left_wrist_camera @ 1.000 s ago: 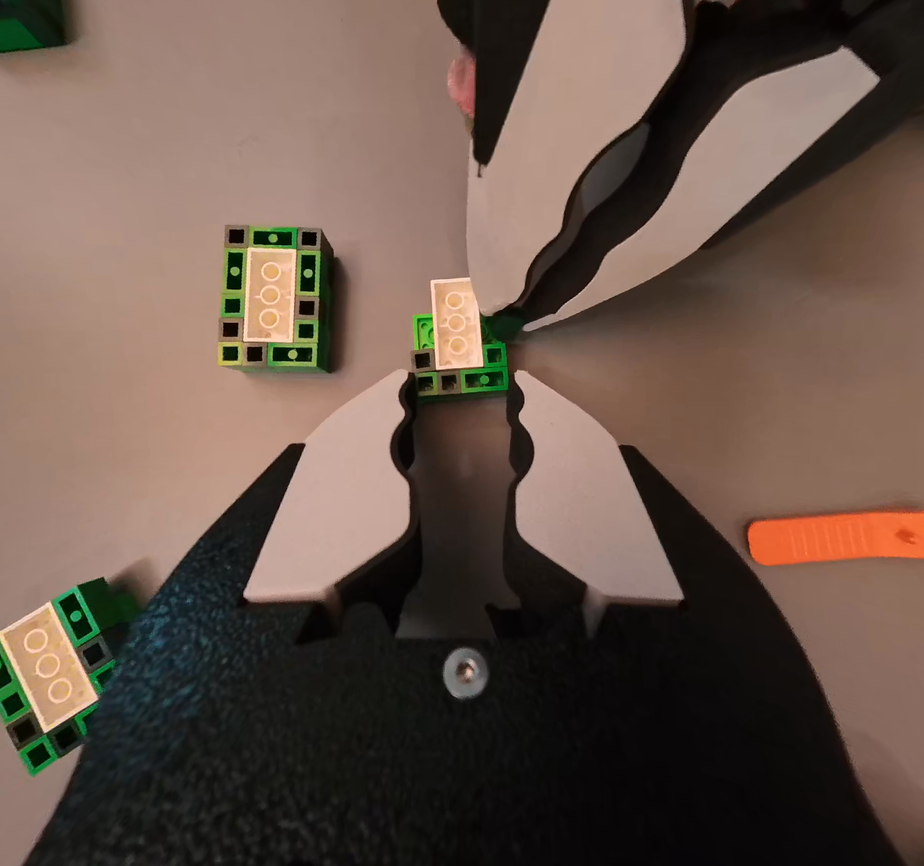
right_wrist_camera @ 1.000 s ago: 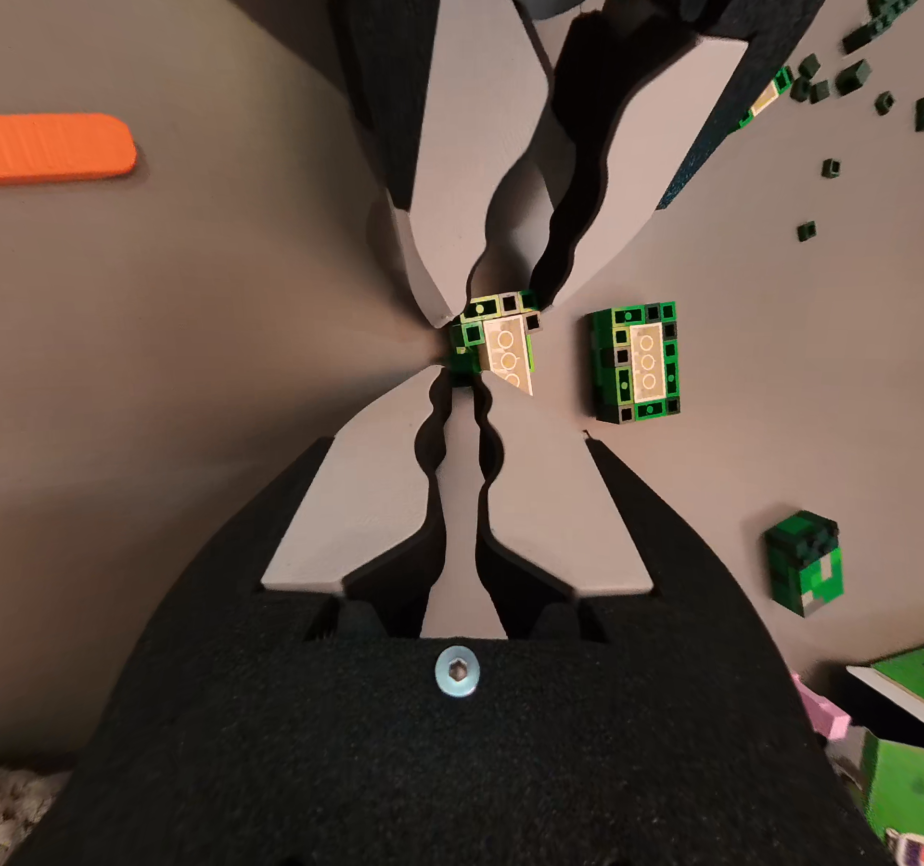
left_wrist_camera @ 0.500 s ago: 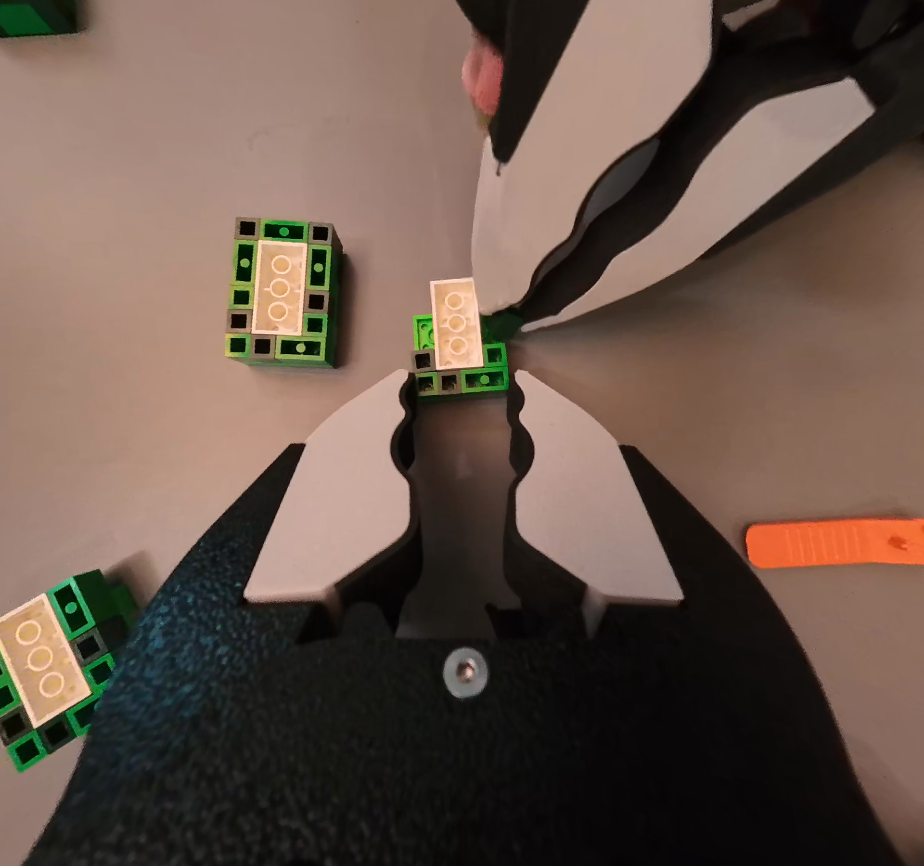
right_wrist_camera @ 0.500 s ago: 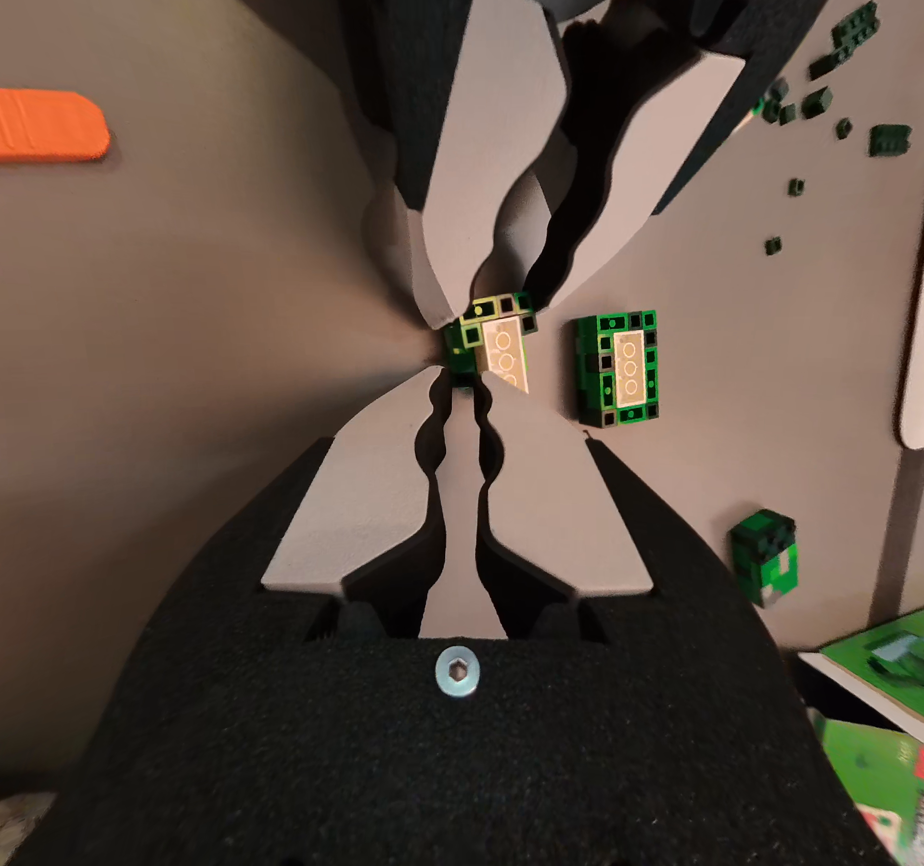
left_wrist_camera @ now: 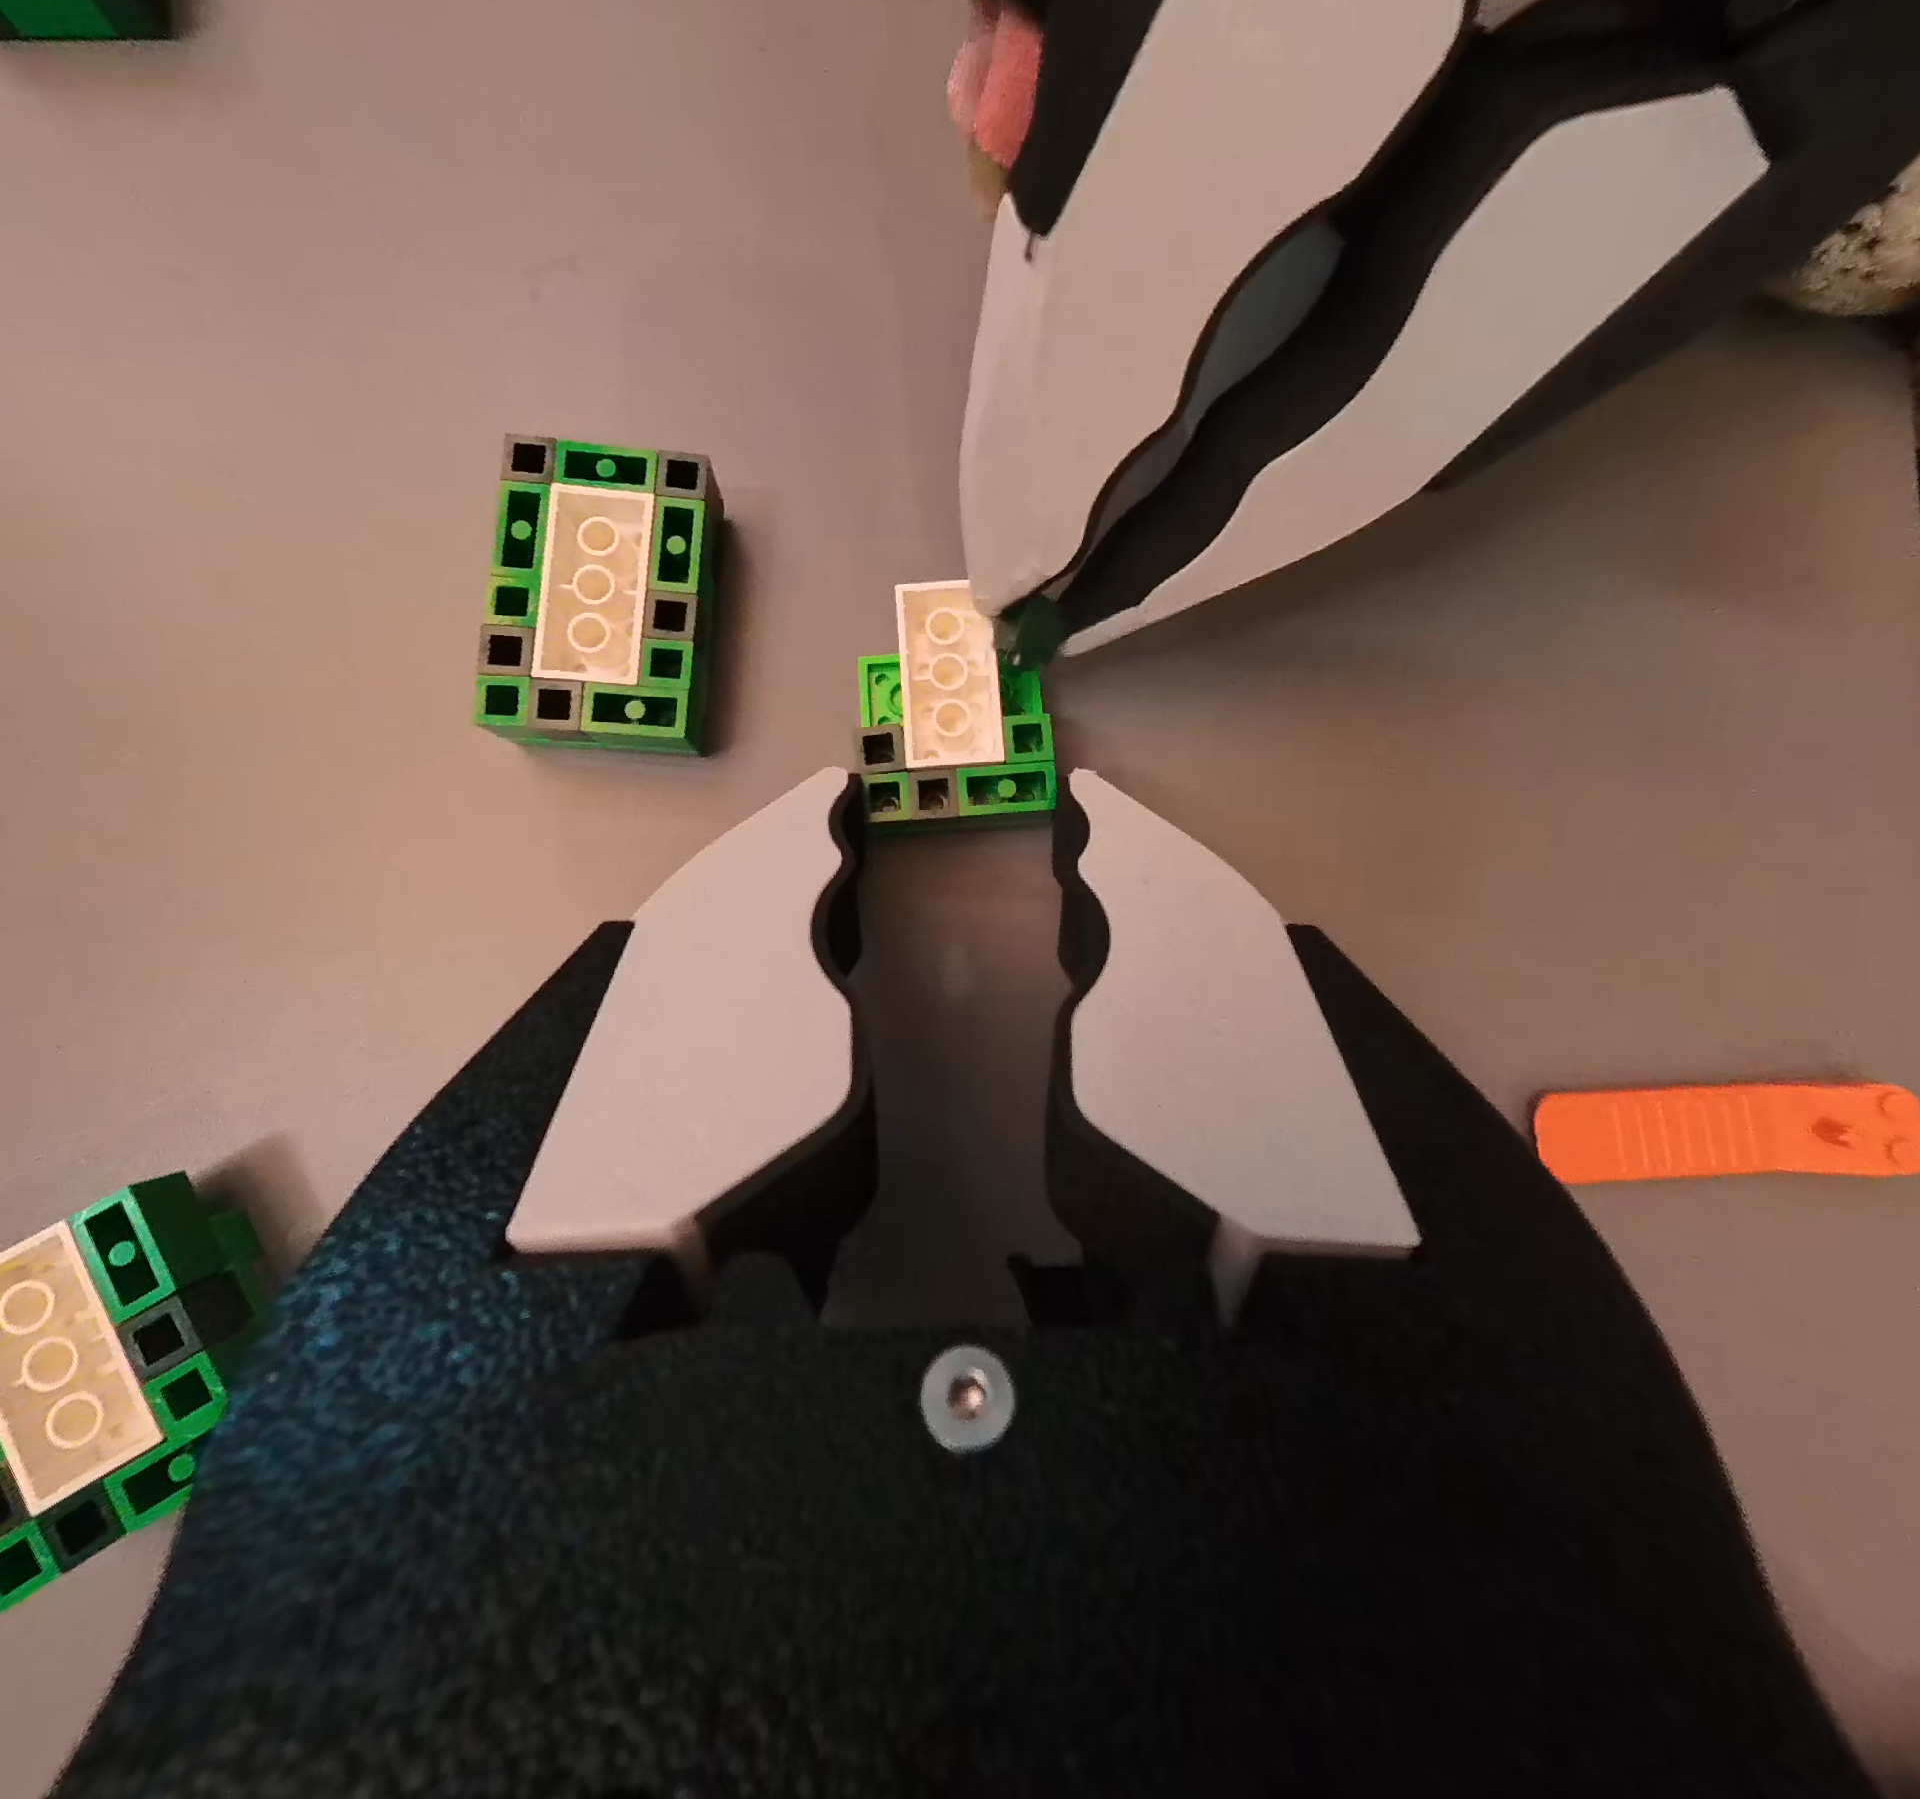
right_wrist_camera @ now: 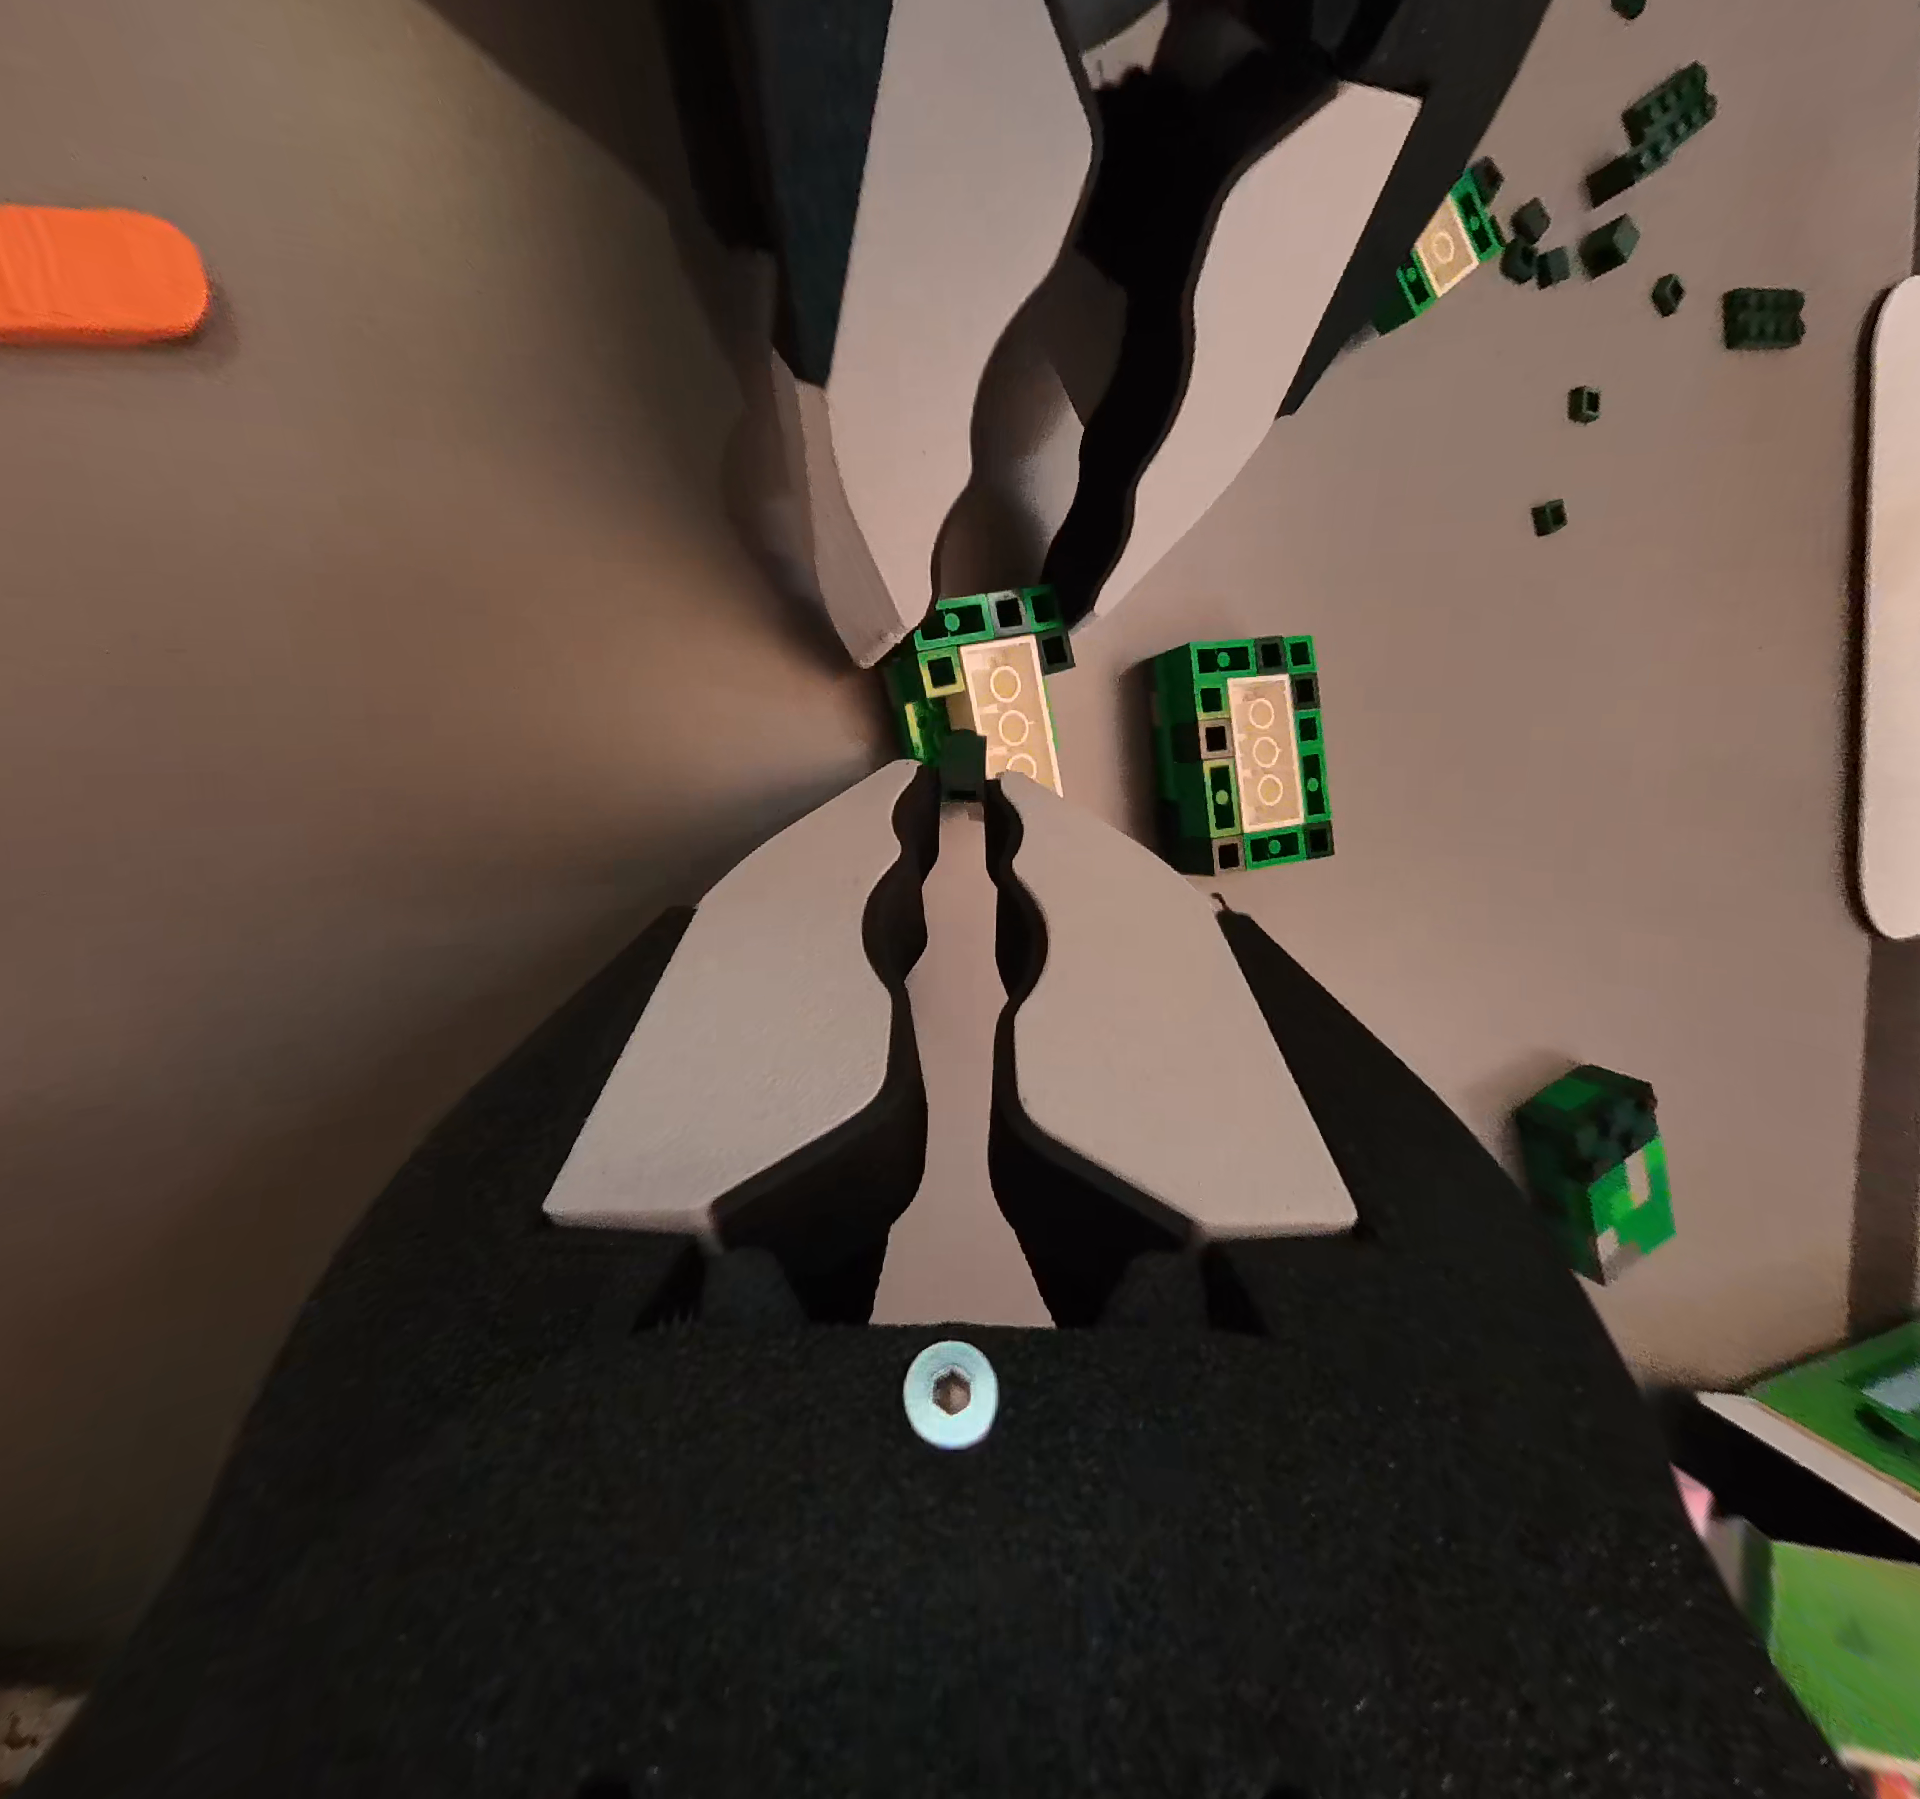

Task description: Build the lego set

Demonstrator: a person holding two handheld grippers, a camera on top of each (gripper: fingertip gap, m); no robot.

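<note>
My left gripper (left_wrist_camera: 961, 793) is shut on a small green lego block (left_wrist_camera: 956, 710) that has a cream brick on top and sits at table level. My right gripper (right_wrist_camera: 958, 781) is shut on a tiny dark green brick (right_wrist_camera: 961, 762) and holds it against the block's (right_wrist_camera: 987, 679) edge next to the cream brick. In the left wrist view the right gripper (left_wrist_camera: 1031, 619) comes in from the upper right, with the dark brick (left_wrist_camera: 1029, 632) at the block's far right corner. In the right wrist view the left gripper (right_wrist_camera: 982, 627) reaches down from the top.
A similar, fuller green block (left_wrist_camera: 603, 596) lies to the left, and another (left_wrist_camera: 94, 1375) lies at the lower left. An orange brick separator (left_wrist_camera: 1725, 1131) lies at the right. Loose dark green pieces (right_wrist_camera: 1662, 139), a green cube (right_wrist_camera: 1595, 1167) and a green booklet (right_wrist_camera: 1829, 1417) are on the right. Only a small space, under 4 cm, lies between the two pairs of fingers.
Both grippers and the held block have shifted slightly over the table. The dark green brick stays at the block's corner and both grips are unchanged.
</note>
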